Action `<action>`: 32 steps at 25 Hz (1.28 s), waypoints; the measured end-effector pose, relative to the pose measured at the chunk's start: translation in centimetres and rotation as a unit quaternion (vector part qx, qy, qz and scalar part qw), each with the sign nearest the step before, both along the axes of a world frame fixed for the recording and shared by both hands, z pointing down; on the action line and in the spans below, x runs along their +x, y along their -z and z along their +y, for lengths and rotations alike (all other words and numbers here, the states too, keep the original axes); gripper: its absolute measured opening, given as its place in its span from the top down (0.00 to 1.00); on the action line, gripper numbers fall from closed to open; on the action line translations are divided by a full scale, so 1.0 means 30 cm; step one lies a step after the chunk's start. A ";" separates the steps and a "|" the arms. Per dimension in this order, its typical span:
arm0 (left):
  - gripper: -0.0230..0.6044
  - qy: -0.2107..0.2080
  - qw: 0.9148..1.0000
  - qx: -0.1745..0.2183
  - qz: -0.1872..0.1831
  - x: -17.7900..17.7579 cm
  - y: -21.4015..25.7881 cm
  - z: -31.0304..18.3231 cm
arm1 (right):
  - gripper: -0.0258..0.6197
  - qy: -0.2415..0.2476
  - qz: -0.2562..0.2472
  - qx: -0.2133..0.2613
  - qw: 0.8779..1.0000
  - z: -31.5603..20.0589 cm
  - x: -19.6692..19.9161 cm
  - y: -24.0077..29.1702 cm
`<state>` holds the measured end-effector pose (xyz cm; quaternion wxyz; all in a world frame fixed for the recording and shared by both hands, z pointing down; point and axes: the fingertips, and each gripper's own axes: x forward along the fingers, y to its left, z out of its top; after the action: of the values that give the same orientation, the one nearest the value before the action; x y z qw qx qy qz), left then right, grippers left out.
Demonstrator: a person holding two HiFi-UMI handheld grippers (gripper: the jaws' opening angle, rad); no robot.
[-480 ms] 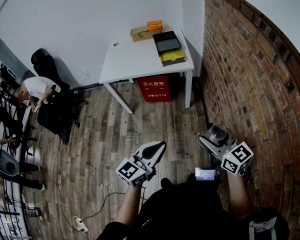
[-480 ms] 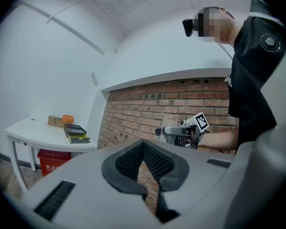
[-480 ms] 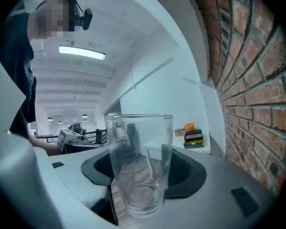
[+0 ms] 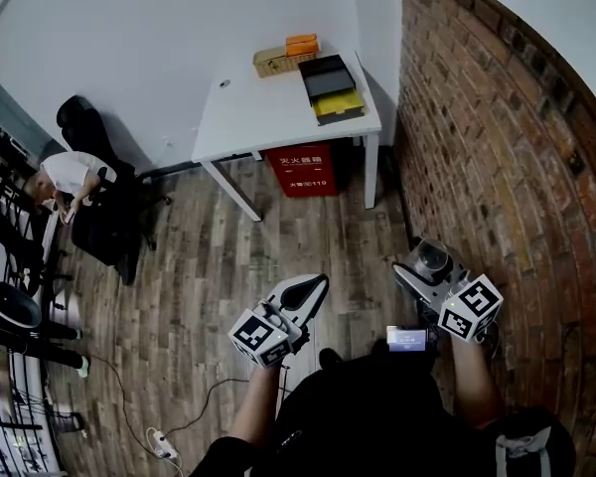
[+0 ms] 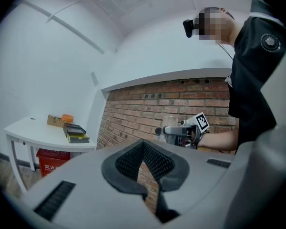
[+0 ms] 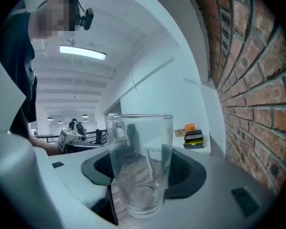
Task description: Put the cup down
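Observation:
A clear glass cup [image 6: 140,166] stands upright between the pads of my right gripper [image 6: 143,173], which is shut on it well above the floor. In the head view the cup [image 4: 433,261] shows at the right gripper [image 4: 424,268], close to the brick wall. My left gripper [image 4: 313,288] hangs at the middle over the wooden floor, its jaws closed to a point with nothing in them. In the left gripper view the dark pads [image 5: 144,149] meet, and the right gripper with the cup [image 5: 174,128] shows beyond them.
A white table [image 4: 268,107] stands ahead in the corner, carrying stacked black and yellow trays [image 4: 330,89] and a cardboard box [image 4: 278,61]. A red box [image 4: 300,170] sits under it. The brick wall [image 4: 497,167] runs along the right. A seated person [image 4: 74,182] and cables [image 4: 159,445] are at the left.
The head view has shifted slightly, so the table sits a little higher and further left. Both grippers keep their pose, and the cup stays in the right one.

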<state>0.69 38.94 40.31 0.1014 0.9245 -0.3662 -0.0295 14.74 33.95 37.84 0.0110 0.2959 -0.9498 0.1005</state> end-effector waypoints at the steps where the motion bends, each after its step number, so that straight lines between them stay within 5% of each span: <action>1: 0.95 -0.002 1.000 0.002 -0.003 0.001 -0.003 -0.001 | 0.52 0.001 -0.004 -0.001 1.000 -0.002 0.000 0.002; 22: 0.95 0.002 1.000 -0.012 -0.004 0.024 -0.034 -0.029 | 0.52 0.010 -0.017 -0.006 1.000 -0.028 0.020 -0.011; 32: 0.95 0.038 0.999 -0.009 0.011 0.099 -0.040 -0.103 | 0.52 0.017 -0.022 -0.010 1.000 -0.090 0.103 -0.028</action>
<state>3.66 35.86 41.52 0.1123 0.9085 -0.4004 -0.0399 17.83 31.26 38.68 -0.0054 0.2771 -0.9537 0.1168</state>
